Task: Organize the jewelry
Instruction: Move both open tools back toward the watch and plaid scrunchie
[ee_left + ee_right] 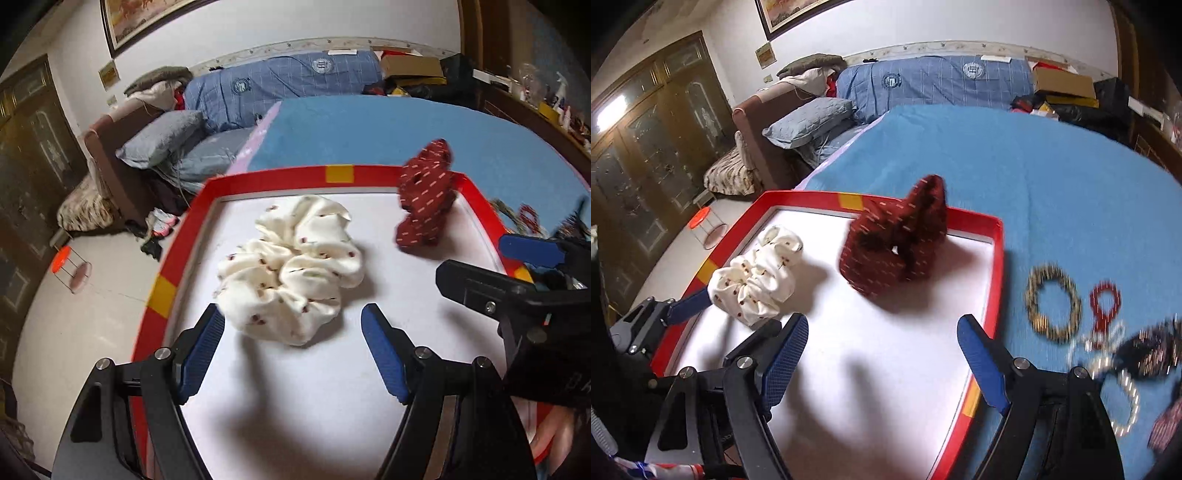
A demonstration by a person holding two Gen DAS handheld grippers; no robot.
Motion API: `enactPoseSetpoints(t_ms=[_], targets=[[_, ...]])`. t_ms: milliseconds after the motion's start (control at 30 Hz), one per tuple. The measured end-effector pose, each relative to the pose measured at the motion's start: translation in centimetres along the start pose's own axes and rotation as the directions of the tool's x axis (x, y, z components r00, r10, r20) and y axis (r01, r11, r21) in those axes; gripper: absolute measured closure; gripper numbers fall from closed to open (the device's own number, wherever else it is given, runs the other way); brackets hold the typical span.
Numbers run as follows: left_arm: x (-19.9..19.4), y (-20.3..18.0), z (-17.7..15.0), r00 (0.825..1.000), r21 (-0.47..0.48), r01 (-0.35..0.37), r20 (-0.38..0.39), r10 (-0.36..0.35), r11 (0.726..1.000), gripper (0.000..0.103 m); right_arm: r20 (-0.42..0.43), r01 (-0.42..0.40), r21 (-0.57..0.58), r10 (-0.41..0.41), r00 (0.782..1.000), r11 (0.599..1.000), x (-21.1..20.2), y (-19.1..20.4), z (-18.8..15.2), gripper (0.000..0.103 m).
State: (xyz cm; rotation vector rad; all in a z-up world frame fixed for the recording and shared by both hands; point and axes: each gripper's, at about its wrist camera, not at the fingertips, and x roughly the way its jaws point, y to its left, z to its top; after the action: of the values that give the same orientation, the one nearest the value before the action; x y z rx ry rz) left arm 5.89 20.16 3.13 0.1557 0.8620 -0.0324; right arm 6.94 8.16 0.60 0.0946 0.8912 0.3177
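Observation:
A red-rimmed tray point(280, 177) with a white floor sits on a blue table cover. A cream scrunchie point(291, 269) lies in the tray, just ahead of my open, empty left gripper point(293, 332). A dark red scrunchie point(424, 199) is blurred at the tray's far right side; in the right wrist view the red scrunchie point(897, 240) is ahead of my open, empty right gripper point(882, 343). The cream scrunchie point(757, 284) and tray rim point(993, 280) show there too. The left gripper's fingertip point(690, 302) touches the cream scrunchie.
On the blue cover point(1034, 192) right of the tray lie a beaded ring point(1052, 302), a red hair tie point(1104, 302), a pearl bracelet point(1123, 391) and dark pieces point(1152, 350). A sofa with pillows point(166, 136) stands beyond. The right gripper's body point(517, 295) crosses the tray's right side.

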Motion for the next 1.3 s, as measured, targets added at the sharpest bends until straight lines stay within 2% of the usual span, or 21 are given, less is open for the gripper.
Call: enactPoseSetpoints(t_ms=[200,300,433,600,700,767,867,933,1000,1100,1200,1300], targets=[[-4.3,-0.7,-2.9,0.997,-0.037,0.044,0.063,-0.042,0.998,0.028,0.018,-0.096,0.029,0.095,0.995,0.995,-3.3,-1.3,-3.3,0.016],[-6.9,-0.9,-3.1,0.993,-0.075,0.063,0.109,-0.055,0.995,0.028,0.062,-0.132,0.046,0.129,0.990,0.990,-6.0,-2.3,-4.5,0.016],[-10.5,-2.8,-3.4,0.981,-0.072,0.089,0.178,-0.075,0.993,0.027,0.150,-0.136,0.054,0.126,0.981,0.989,-10.9,-4.8,-6.1,0.016],[-13.1,-7.9,-4.4,0.965,-0.020,0.179,0.197,-0.171,0.984,0.024,0.259,-0.066,0.103,0.038,0.965,0.992,-16.3,-9.2,-8.3,0.016],[-13.4,-11.4,-4.8,0.954,0.002,0.234,0.194,-0.229,0.972,0.024,0.325,-0.002,0.146,-0.046,0.945,0.989,-19.3,-12.7,-9.8,0.016],[-13.0,-14.2,-5.5,0.952,0.025,0.253,0.169,-0.254,0.967,0.024,0.351,0.038,0.171,-0.097,0.932,0.985,-20.8,-14.7,-11.0,0.017],[-12.2,-17.3,-6.3,0.949,0.063,0.280,0.131,-0.286,0.958,0.024,0.363,0.097,0.191,-0.162,0.918,0.977,-22.1,-17.2,-12.4,0.026],[-11.6,-18.8,-6.7,0.950,0.085,0.282,0.111,-0.291,0.956,0.024,0.345,0.100,0.212,-0.170,0.923,0.972,-22.0,-18.9,-12.9,0.038],[-10.8,-20.0,-6.5,0.951,0.093,0.288,0.092,-0.296,0.953,0.024,0.318,0.082,0.235,-0.157,0.935,0.969,-21.6,-20.3,-12.9,0.045],[-10.5,-20.9,-5.9,0.950,0.089,0.295,0.083,-0.303,0.951,0.024,0.271,0.061,0.250,-0.130,0.954,0.966,-20.6,-21.4,-12.3,0.047],[-10.0,-21.5,-4.9,0.955,0.082,0.280,0.079,-0.286,0.957,0.024,0.255,0.088,0.223,-0.145,0.956,0.971,-20.6,-21.3,-11.2,0.047],[-9.5,-21.5,-3.1,0.953,0.058,0.293,0.064,-0.297,0.954,0.024,0.254,0.039,0.234,-0.100,0.962,0.971,-20.8,-22.0,-9.4,0.047]])
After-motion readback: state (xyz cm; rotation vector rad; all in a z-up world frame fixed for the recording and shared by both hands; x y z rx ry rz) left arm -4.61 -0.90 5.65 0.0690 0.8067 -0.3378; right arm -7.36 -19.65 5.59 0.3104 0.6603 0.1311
